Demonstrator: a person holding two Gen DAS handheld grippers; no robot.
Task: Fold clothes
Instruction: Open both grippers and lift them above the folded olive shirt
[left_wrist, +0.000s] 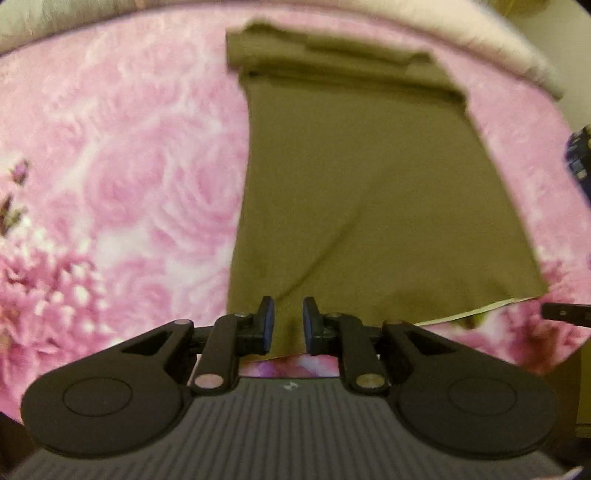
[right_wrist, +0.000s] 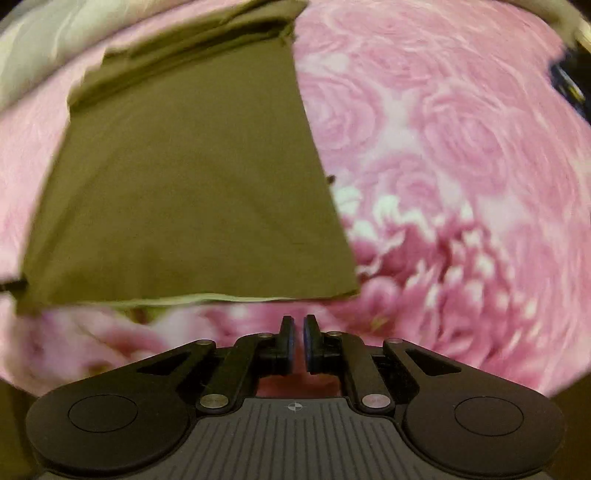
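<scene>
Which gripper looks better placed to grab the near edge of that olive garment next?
Left. The left gripper sits right over the olive garment's near hem, slightly parted. The right gripper is nearly closed over the pink blanket, short of the hem.

Left gripper (left_wrist: 288, 308) pointing steeply down, jaws slightly parted, nothing between; right gripper (right_wrist: 299, 326) pointing down, jaws nearly closed, empty.

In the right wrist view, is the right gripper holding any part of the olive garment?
No: the right gripper is nearly shut on nothing above the pink floral blanket, short of the olive garment.
</scene>
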